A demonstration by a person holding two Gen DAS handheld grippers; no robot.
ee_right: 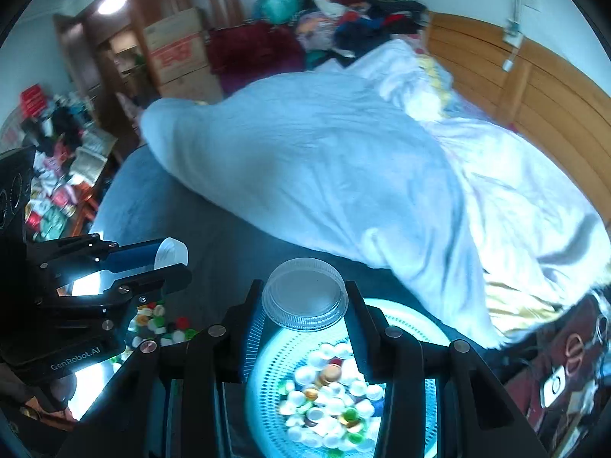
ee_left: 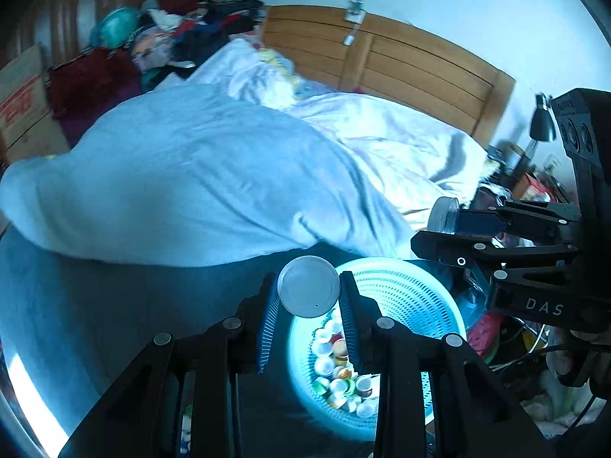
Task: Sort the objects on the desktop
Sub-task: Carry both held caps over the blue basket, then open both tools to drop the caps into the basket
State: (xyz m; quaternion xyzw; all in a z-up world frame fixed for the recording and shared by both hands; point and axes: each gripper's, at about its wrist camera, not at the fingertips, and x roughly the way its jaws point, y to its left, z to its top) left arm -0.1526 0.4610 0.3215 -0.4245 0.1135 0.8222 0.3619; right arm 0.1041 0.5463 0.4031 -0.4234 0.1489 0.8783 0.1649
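Observation:
My left gripper [ee_left: 308,297] is shut on a flat round grey lid [ee_left: 308,286], held above a light blue perforated basket [ee_left: 404,290] that holds several bottle caps [ee_left: 336,366]. My right gripper [ee_right: 303,305] is shut on a clear ribbed plastic lid [ee_right: 304,293] above the same basket [ee_right: 412,328], over its caps [ee_right: 328,393]. The right gripper also shows in the left wrist view [ee_left: 439,229] with its clear lid [ee_left: 443,213]. The left gripper shows in the right wrist view [ee_right: 172,263] with its lid [ee_right: 170,253].
A bed with a pale blue blanket [ee_left: 183,175] and white quilt [ee_left: 401,145] lies behind. Loose coloured caps [ee_right: 160,324] lie left of the basket. A wooden headboard [ee_left: 401,57], clothes pile [ee_left: 191,19], cardboard box [ee_right: 179,49] and desk lamp [ee_left: 542,122] stand around.

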